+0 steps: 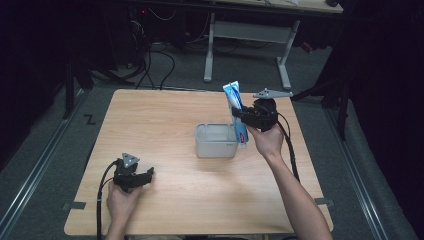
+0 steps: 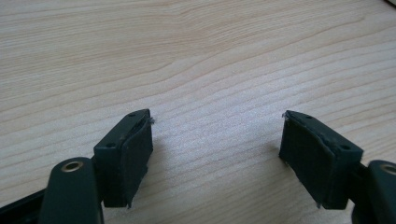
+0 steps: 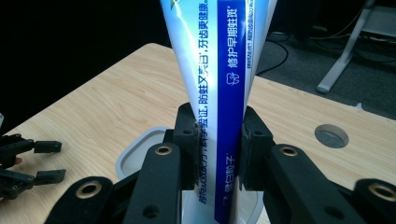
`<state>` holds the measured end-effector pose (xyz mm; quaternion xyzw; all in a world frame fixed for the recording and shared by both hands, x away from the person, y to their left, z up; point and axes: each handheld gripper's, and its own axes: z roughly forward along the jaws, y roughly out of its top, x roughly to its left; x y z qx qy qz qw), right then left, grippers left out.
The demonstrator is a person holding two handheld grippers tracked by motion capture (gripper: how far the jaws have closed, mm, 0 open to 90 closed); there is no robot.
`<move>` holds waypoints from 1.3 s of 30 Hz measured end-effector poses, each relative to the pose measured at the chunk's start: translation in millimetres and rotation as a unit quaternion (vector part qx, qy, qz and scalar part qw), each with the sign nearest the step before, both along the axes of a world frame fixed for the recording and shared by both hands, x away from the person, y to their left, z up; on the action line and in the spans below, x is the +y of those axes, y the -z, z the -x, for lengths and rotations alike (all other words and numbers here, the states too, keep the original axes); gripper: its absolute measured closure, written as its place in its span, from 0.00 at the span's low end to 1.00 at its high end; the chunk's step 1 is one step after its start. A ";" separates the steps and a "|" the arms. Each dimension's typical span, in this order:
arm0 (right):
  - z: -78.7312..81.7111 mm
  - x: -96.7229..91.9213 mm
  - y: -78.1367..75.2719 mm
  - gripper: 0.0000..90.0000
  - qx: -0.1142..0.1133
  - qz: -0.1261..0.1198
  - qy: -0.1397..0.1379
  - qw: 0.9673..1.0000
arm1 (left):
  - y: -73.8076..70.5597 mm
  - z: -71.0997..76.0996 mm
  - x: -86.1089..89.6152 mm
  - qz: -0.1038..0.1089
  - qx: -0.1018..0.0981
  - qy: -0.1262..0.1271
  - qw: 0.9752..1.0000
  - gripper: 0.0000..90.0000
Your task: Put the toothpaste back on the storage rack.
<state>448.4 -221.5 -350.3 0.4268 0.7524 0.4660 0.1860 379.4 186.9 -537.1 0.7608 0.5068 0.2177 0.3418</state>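
A blue and white toothpaste tube [image 1: 236, 106] stands upright, cap end down, at the right edge of a grey rectangular container [image 1: 216, 141] in the middle of the table. My right gripper [image 1: 243, 116] is shut on the tube's middle; in the right gripper view both pads [image 3: 188, 140] press its sides, and the tube [image 3: 219, 88] rises above the container [image 3: 140, 156]. My left gripper [image 1: 148, 175] rests low on the table near the front left, its jaws open with nothing between them [image 2: 217, 158].
The wooden table [image 1: 165, 120] has a round cable hole [image 3: 331, 135] near its far right corner. Beyond the table stand a white desk frame [image 1: 245, 37] and floor cables. The other gripper's open jaws [image 3: 32, 163] show at the left of the right gripper view.
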 end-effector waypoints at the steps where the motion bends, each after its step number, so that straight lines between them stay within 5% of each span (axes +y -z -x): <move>1: 0.0 0.0 0.0 0.82 0.000 0.000 0.000 1.000 | 0.0 0.0 0.0 0.000 0.000 0.000 1.000 0.29; 39: -28.7 22.4 -1.5 0.82 -0.002 -0.014 0.019 1.000 | 0.1 0.2 -0.4 0.000 -0.001 0.004 1.000 0.28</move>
